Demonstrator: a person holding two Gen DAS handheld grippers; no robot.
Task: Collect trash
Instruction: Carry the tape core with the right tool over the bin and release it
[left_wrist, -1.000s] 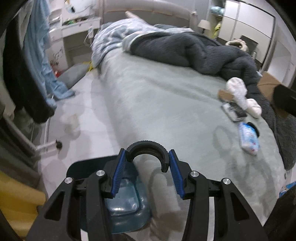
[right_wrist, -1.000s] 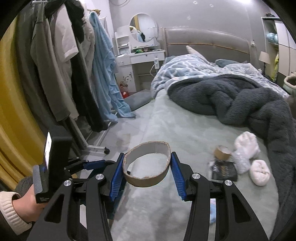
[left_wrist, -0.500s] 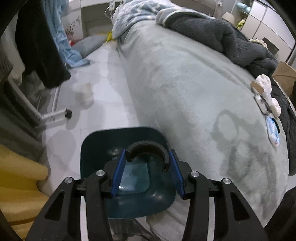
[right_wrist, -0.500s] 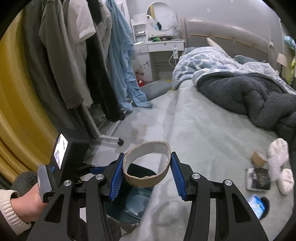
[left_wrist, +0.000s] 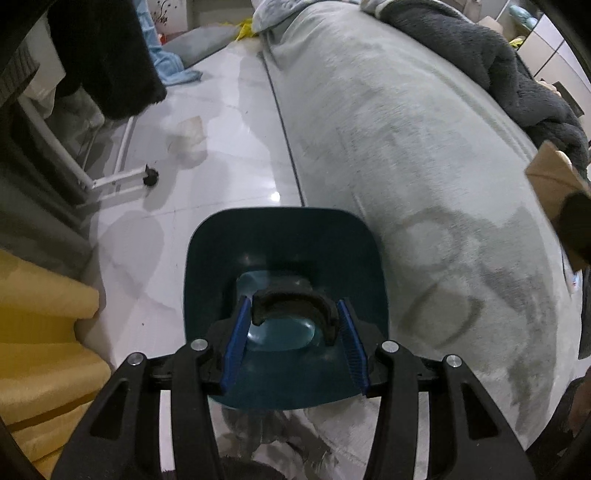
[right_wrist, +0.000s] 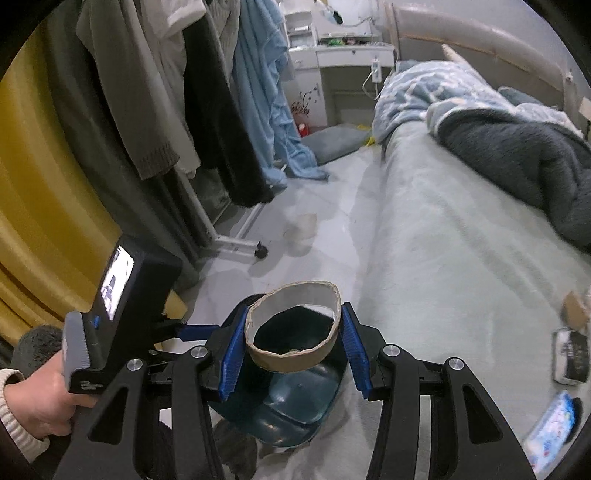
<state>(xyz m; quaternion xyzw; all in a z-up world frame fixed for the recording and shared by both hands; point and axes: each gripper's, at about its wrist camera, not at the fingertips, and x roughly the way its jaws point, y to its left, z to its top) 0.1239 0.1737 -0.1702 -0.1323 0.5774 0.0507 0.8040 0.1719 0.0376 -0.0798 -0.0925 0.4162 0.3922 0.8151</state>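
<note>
The left hand-held gripper (left_wrist: 291, 332) holds a black half-ring (left_wrist: 293, 304) between its blue pads, and its jaws are opening slightly, though the piece has not dropped. It now hangs straight over the dark teal bin (left_wrist: 284, 254) on the floor beside the bed (left_wrist: 424, 155); a second ago it looked out across the bed with the bin only at the frame's lower edge. That puts this piece in place for release.

The right hand-held gripper (right_wrist: 293, 343) is clamped at a steady, middling width on a cardboard tape ring (right_wrist: 291, 354), and it too has swung from over the bed to above the bin (right_wrist: 295, 402). Both pieces look ready to fall in.

More trash waits on the bed at the right: a cardboard scrap (right_wrist: 574, 314), a dark packet (right_wrist: 570, 356) and a blue-white wrapper (right_wrist: 554, 424), all squeezed against the fisheye rim and hard to identify. A pale cup-like thing (right_wrist: 301, 230) lies on the floor near the clothes rack (right_wrist: 236, 240); it is blurred, so possibly trash. The bin's bottom is largely hidden behind the grippers. A hand (right_wrist: 40, 402) grips the left tool's handle.
</note>
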